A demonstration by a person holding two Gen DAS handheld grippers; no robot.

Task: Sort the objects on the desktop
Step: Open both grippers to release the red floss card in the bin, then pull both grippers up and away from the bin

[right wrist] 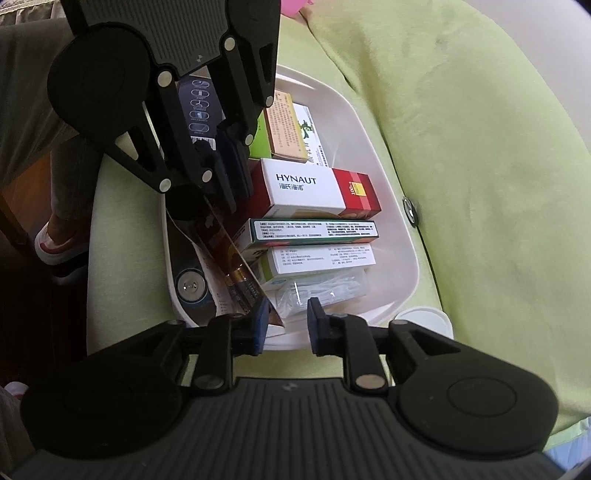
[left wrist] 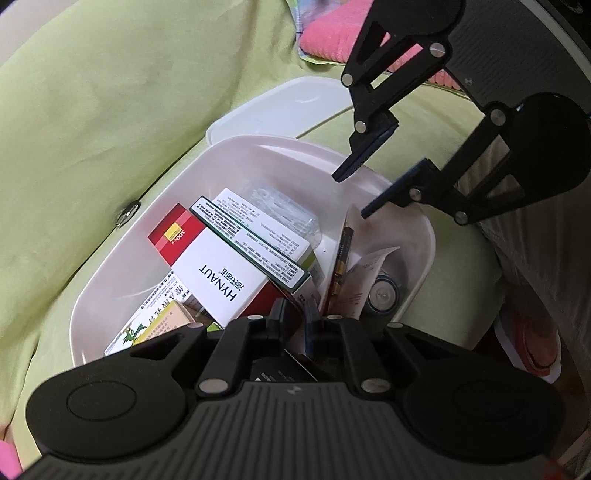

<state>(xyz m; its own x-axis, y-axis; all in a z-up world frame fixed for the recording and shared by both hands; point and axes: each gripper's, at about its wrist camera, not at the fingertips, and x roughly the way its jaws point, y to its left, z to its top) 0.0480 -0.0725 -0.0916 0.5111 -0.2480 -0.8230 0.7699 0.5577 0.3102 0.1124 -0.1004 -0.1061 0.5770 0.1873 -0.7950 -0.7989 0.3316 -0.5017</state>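
A white bin (left wrist: 110, 269) (right wrist: 388, 236) on a green sofa holds several medicine boxes. Among them are a red-and-white HYNAUT box (left wrist: 218, 280) (right wrist: 306, 188) and a green-edged box (left wrist: 251, 240) (right wrist: 314, 230). A battery card (left wrist: 341, 258) (right wrist: 240, 280) leans beside a round tin (left wrist: 384, 295) (right wrist: 190, 286). My left gripper (left wrist: 297, 317) (right wrist: 225, 181) hangs over the bin's near end, shut on a dark flat packet (right wrist: 199, 107). At the far rim my right gripper (right wrist: 286, 328) (left wrist: 365, 188) is open and holds nothing; the battery card's corner is beside one finger.
The bin's white lid (left wrist: 280, 107) (right wrist: 424, 321) lies just past the bin on the seat. Green cushions (left wrist: 92, 110) rise along one side, with a metal button (left wrist: 127, 214) (right wrist: 410, 210). A pink cushion (left wrist: 332, 33) lies behind. A person's shoe (right wrist: 55, 240) is on the floor.
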